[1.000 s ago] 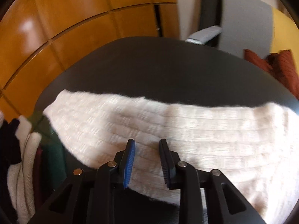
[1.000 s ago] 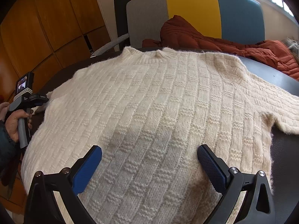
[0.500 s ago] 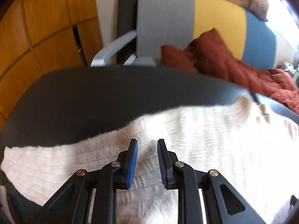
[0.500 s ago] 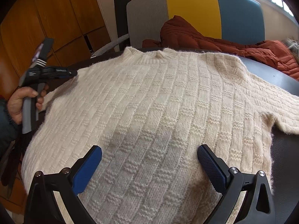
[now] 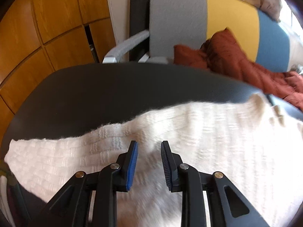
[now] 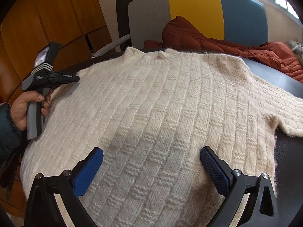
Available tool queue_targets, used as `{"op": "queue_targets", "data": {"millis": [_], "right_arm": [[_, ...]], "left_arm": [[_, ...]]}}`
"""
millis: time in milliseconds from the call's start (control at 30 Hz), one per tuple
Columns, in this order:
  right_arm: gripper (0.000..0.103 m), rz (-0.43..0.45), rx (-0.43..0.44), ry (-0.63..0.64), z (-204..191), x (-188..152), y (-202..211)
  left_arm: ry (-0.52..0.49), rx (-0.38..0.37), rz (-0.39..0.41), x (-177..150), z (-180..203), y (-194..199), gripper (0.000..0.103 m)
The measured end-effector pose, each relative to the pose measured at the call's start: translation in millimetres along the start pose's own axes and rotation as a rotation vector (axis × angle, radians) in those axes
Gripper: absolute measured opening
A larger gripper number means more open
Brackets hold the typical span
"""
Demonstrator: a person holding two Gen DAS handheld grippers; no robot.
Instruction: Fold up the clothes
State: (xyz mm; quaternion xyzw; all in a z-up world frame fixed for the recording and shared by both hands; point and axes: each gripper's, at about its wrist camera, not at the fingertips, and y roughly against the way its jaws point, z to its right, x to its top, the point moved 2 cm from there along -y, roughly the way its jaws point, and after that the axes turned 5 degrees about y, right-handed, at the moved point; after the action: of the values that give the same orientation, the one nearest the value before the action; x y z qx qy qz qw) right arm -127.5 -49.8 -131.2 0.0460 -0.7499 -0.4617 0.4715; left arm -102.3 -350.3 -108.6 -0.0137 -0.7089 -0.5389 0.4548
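Observation:
A cream knitted sweater (image 6: 170, 104) lies spread flat on the dark round table (image 6: 280, 79), collar at the far edge, one sleeve reaching off to the right. My right gripper (image 6: 151, 162) is open wide and empty, hovering over the sweater's lower body. My left gripper (image 5: 148, 151) is open by a narrow gap with nothing between the pads, just above the sweater's left sleeve and shoulder (image 5: 94, 151). It also shows in the right wrist view (image 6: 73, 78), held by a hand at the sweater's left edge.
A grey, yellow and blue chair (image 6: 198, 13) stands behind the table with a rust-red quilted jacket (image 6: 208, 37) draped on it. Wooden cabinets (image 6: 47, 19) fill the left. Other clothes (image 5: 7, 189) hang at the table's near left edge.
My left gripper has swung from the sleeve's outer end toward the shoulder and risen a little. The right gripper and the sweater have not moved.

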Motion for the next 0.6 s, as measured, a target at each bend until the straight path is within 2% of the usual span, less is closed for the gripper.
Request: {"op": "queue_targets", "data": {"millis": [67,133,200,267,400,533,600], "right_arm": [[0.103,-0.002,-0.004,0.004,-0.5,0.1,-0.6],[0.103,-0.006,-0.011,0.009,-1.7,0.1,-1.4],[0.103,-0.009,-0.013,0.010,-2.2,0.2,-1.6],[0.103,-0.014,-0.004,0.005,-1.4,1.3,-1.2],[0.103,0.000,0.022,-0.019,3.4,17.1,3.1],[0.103,0.088,0.087,-0.022,0.4,62.7,0.6],[0.103,0.095,0.074,0.017,-7.3,88.8,-13.7]], "left_arm": [[-0.007,-0.032,0.026,-5.0,6.6,15.0,0.025],[-0.061,-0.083,0.033,-17.6,20.8,26.8,0.026],[-0.120,-0.126,0.016,-29.3,35.3,30.1,0.027],[-0.169,-0.128,-0.001,-41.6,47.3,23.7,0.027],[-0.152,-0.135,-0.012,-47.6,44.3,19.9,0.031],[-0.094,-0.189,-0.025,-44.9,34.0,16.3,0.034],[-0.083,-0.200,-0.027,-43.5,31.6,12.2,0.034]]}}
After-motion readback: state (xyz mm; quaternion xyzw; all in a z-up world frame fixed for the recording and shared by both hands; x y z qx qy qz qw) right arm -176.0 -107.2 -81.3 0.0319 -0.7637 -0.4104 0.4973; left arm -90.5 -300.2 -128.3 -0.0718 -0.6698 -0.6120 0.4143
